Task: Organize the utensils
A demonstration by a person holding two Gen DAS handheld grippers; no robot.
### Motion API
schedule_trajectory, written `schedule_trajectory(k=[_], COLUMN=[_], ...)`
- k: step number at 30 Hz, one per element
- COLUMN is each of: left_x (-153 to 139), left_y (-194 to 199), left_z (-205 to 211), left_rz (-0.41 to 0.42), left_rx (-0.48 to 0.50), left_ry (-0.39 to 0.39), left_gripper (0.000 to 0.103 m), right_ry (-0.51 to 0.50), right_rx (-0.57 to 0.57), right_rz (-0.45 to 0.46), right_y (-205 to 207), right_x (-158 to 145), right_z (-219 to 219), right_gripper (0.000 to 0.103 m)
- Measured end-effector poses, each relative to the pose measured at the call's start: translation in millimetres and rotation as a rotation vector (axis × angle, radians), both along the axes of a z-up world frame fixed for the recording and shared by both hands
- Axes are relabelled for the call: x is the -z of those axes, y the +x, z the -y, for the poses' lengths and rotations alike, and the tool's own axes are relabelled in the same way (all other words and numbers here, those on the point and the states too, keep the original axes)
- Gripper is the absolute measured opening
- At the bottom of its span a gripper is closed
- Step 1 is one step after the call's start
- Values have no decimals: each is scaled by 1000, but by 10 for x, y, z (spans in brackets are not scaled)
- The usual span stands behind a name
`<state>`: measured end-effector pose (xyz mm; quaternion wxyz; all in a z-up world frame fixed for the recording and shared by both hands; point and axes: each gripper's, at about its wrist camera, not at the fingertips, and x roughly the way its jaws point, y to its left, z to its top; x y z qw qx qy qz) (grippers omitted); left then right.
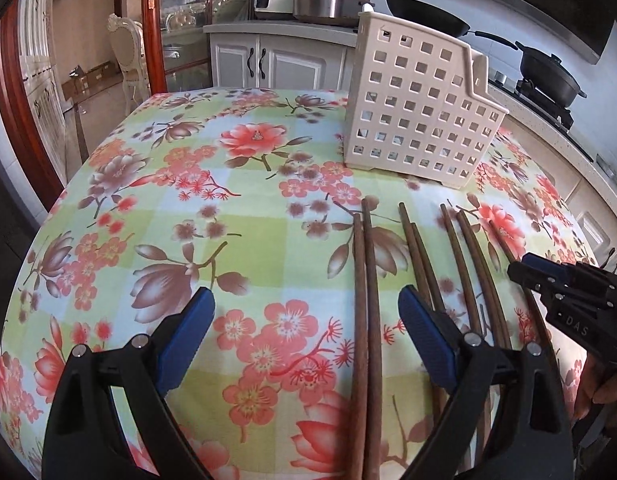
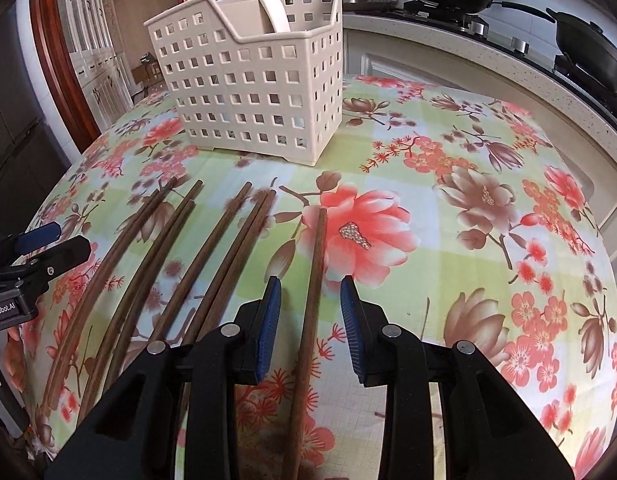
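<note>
The left black plastic two-finger tool [image 1: 304, 314] has ribbed blue pads [image 1: 184, 338] and round silver pivot pins. The right black plastic tool [image 2: 310, 306] has the same blue pads [image 2: 268, 324], with white "DAS" lettering on its side, seen from the left camera.
</note>
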<state>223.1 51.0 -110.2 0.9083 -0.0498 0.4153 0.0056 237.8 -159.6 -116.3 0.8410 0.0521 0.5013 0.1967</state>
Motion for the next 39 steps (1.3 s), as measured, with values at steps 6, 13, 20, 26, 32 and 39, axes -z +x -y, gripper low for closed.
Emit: schedule_trajectory(k=[6, 13, 20, 26, 32, 39], left_x=[40, 50, 119, 121, 115, 102], left_y=[54, 208, 312, 332, 346, 387], left_z=[61, 128, 195, 176, 101, 125], left_rz=[-18, -37, -66, -71, -72, -73], left_rx=[21, 28, 43, 43, 25, 21], left_ry=[20, 67, 76, 43, 18, 39], left_gripper=[78, 65, 62, 58, 58, 54], right_ry=[-49, -29, -13, 0, 4, 10], right_rx=[5, 15, 17, 17, 19, 20], right_rz=[18, 20, 19, 16, 16, 15], right_y=[-50, -60, -67, -66, -66, -64], right_x=[-1, 7, 11, 15, 16, 13], right_z=[2, 33, 55, 65, 73, 78], right_gripper=[8, 8, 8, 8, 8, 9])
